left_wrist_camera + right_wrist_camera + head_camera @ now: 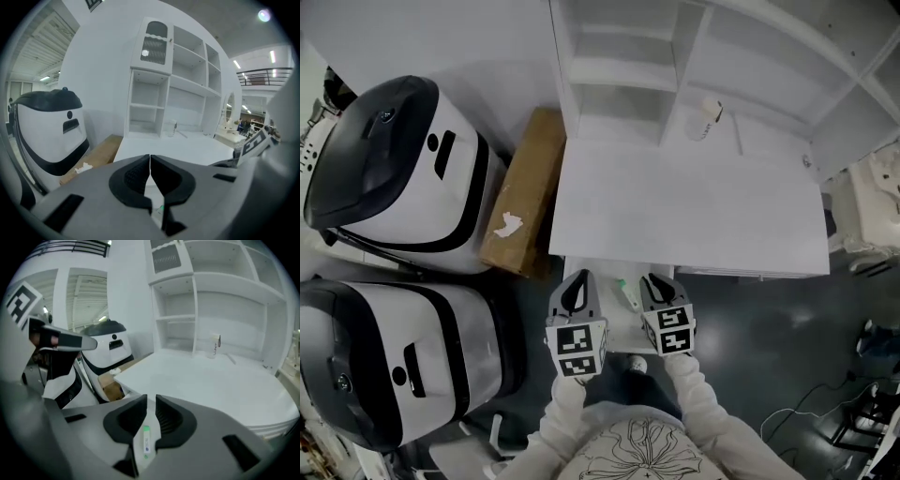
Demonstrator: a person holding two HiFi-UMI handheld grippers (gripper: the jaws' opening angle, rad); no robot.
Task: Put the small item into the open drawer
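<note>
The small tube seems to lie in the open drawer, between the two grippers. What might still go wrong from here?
1. The right gripper hangs, jaws apart, right over the small tube; dipping or closing there might nudge or re-grab it.
2. The tube lies loose in the drawer, so it may slide when the drawer is pushed shut.
3. That gripper sits close by the desk's front edge; a careless lift could knock it.
</note>
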